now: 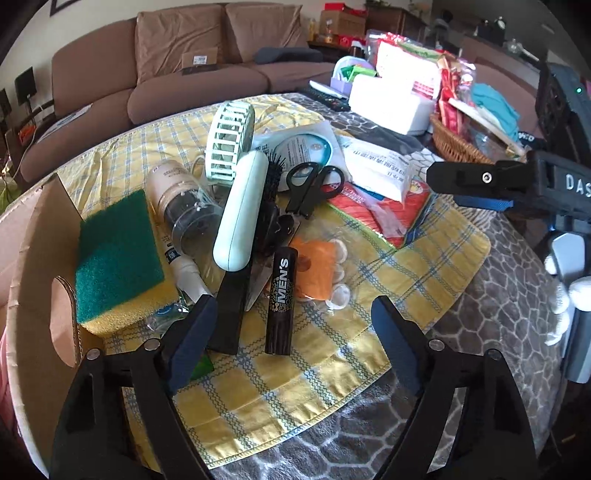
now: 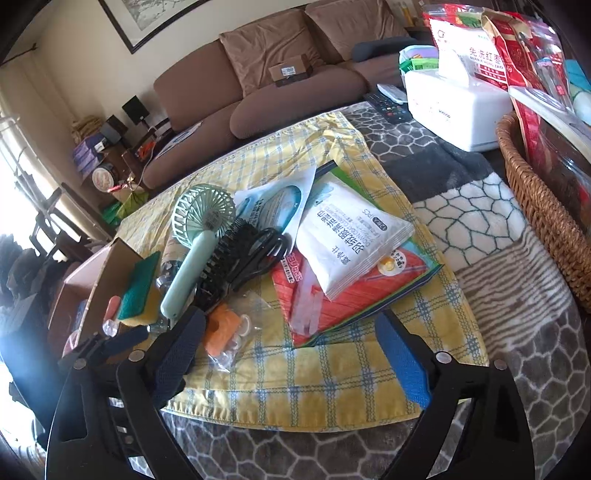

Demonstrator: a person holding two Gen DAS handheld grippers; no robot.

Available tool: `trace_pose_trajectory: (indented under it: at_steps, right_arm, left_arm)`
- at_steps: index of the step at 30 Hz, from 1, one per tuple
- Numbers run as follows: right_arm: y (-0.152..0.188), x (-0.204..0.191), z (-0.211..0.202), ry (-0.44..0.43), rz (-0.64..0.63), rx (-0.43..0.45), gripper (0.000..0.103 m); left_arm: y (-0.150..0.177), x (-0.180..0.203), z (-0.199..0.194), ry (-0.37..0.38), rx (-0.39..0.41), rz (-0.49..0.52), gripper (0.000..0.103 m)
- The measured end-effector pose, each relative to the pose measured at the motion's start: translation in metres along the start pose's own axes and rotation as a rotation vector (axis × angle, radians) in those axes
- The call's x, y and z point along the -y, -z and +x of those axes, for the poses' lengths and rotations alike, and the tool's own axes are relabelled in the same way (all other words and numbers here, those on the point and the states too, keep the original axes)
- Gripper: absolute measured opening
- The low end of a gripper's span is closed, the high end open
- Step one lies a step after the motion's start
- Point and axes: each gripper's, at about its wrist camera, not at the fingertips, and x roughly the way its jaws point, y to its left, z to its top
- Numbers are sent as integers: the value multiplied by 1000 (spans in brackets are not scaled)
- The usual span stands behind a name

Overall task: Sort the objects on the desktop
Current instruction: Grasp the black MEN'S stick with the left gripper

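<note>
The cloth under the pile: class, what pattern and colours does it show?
The cloth is yellow plaid with blue-and-white lines, clearest in the right wrist view.

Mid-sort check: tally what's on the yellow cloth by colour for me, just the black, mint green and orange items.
Black: 3, scissors, hairbrush, MEN'S tube
Mint green: 1, handheld fan
Orange: 1, orange bagged item
Total: 5

A lived-in home living room, seen over a cluttered table.

A brown sofa (image 1: 177, 66) with loose back cushions lines the wall under a framed picture (image 2: 155, 18). The table wears a yellow plaid cloth (image 2: 332, 369) over a patterned fleece blanket (image 2: 498, 258), with a TV remote (image 2: 388, 105), white tissue box (image 2: 458, 107) and wicker basket (image 2: 546, 206) of snack bags.
</note>
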Motion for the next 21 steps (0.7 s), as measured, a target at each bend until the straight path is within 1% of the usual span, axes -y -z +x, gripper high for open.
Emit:
trace_pose_trajectory:
  at_steps: [1, 2, 3, 4, 5, 6, 7, 8, 10, 12, 14, 16, 17, 19, 21]
  right_arm:
    - [0, -2, 1, -8, 3, -2, 85]
    - [0, -4, 4, -13, 3, -6, 83]
    - [1, -6, 6, -16, 3, -10, 80]
    - [2, -8, 8, -19, 4, -16, 75]
    - [3, -9, 10, -25, 6, -24, 72]
    - [4, -10, 13, -29, 10, -33, 67]
    - [5, -11, 16, -32, 14, -43, 63]
    - [7, -11, 18, -38, 18, -52, 62]
    - [9, -13, 22, -50, 17, -63, 60]
    - [10, -17, 23, -74, 8, -67, 60]
    - [9, -25, 24, -115, -10, -72, 60]
    - [8, -33, 28, -126, -24, -81, 61]
    - [7, -37, 34, -134, -23, -99, 60]
    - [7, -41, 48, -162, 4, -137, 61]
    - [10, -44, 61, -165, 49, -183, 59]
  left_arm:
    - [1, 1, 6, -7, -10, -1, 74]
    - [3, 0, 12, -10, -25, -4, 66]
    - [5, 0, 17, -20, -30, -5, 61]
    - [6, 2, 17, -36, -12, 6, 61]
    - [6, 3, 18, -48, -5, 11, 56]
    - [6, 3, 18, -57, 0, 8, 48]
    - [5, 2, 16, -58, 8, 4, 38]
    - [5, 1, 16, -40, 1, -4, 16]
    - [6, -3, 17, -10, -16, -11, 15]
    - [8, -5, 10, 7, -8, -3, 15]
    - [10, -11, -2, 40, 3, -28, 15]
    - [9, -16, -19, 77, 19, -51, 15]
    - [8, -19, -30, 95, 33, -59, 15]
    - [5, -25, -54, 120, 63, -60, 15]
    - [0, -32, -78, 125, 101, -49, 15]
